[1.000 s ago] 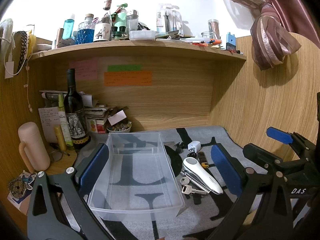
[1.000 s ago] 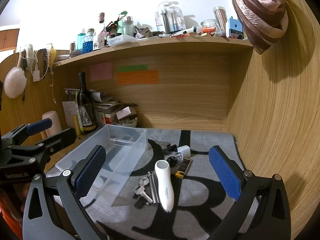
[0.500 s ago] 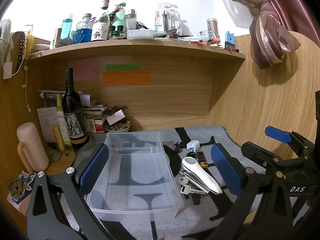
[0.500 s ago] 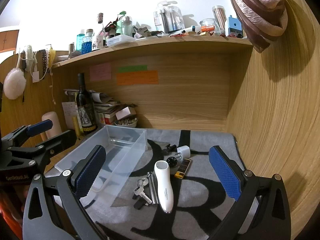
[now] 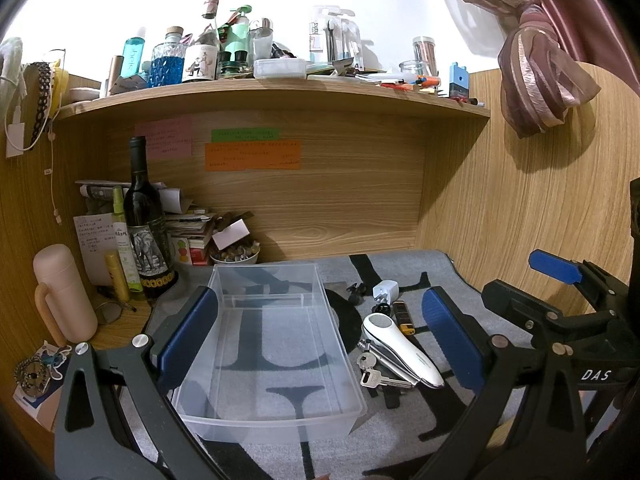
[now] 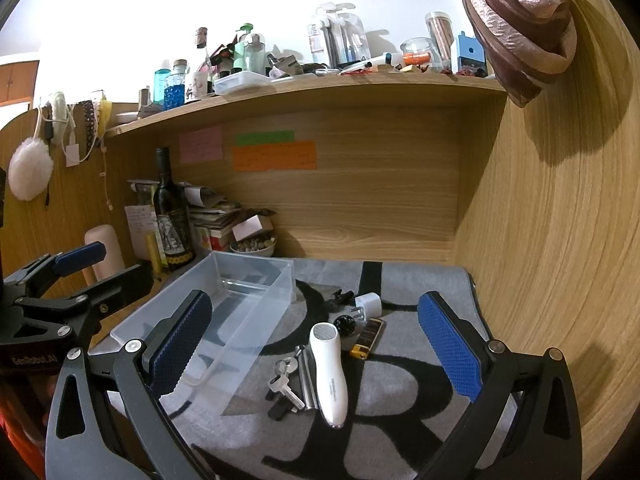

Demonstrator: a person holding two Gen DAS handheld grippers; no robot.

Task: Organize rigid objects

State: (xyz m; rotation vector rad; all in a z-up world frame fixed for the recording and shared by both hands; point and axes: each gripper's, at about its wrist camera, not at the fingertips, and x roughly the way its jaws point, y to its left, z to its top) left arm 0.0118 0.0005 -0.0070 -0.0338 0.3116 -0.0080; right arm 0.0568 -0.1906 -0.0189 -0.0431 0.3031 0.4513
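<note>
Far left, stood a dark wine bottle (image 5: 145,232) against the wooden back wall; right of it, lay a clear plastic bin (image 5: 272,336), nothing inside, on the grey patterned mat (image 5: 400,432). Hovered over the bin with the left gripper (image 5: 320,336), jaws spread wide and gripping nothing. Just right of the bin lay keys (image 6: 285,384), a white handheld device (image 6: 330,372), a yellow-tipped lighter (image 6: 366,338) and a white plug (image 6: 368,304), with the right gripper (image 6: 316,348) above them, likewise spread and free of load.

1. A wood-grain desk alcove (image 5: 352,184) is seen, closed in by wooden side panels.
2. A cluttered shelf (image 5: 280,92) is carried across its top.
3. A white wall (image 6: 200,8) is brightly lit above.
4. A knotted pink curtain (image 5: 536,76) is hung at the right.
</note>
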